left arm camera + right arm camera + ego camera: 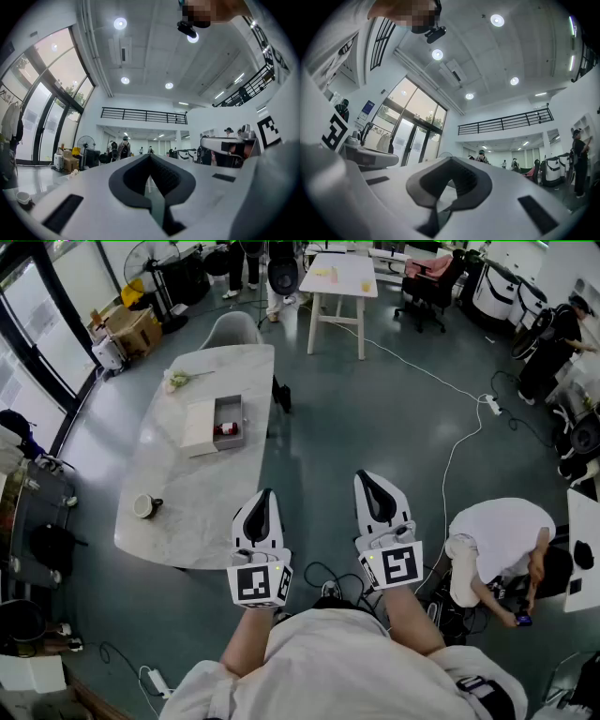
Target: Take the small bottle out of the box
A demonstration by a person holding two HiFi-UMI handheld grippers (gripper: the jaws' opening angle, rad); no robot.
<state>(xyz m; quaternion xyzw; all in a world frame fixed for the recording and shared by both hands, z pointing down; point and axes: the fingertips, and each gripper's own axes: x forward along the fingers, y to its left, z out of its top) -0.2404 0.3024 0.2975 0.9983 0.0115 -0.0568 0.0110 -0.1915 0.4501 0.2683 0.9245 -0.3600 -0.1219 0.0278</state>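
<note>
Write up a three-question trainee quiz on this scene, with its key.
1. True or false: the small bottle lies in the open box on the table.
2. What stands near the table's end closest to the person? A) cup B) kettle C) laptop
3. Fill in: the left gripper and right gripper are both ____, holding nothing.
Key: 1 true; 2 A, the cup; 3 shut.

The person wears a pale short-sleeved shirt (337,667). The left hand-held gripper (265,498) and right hand-held gripper (367,480) are white with black pads. Each carries a black-and-white marker cube (258,584).
</note>
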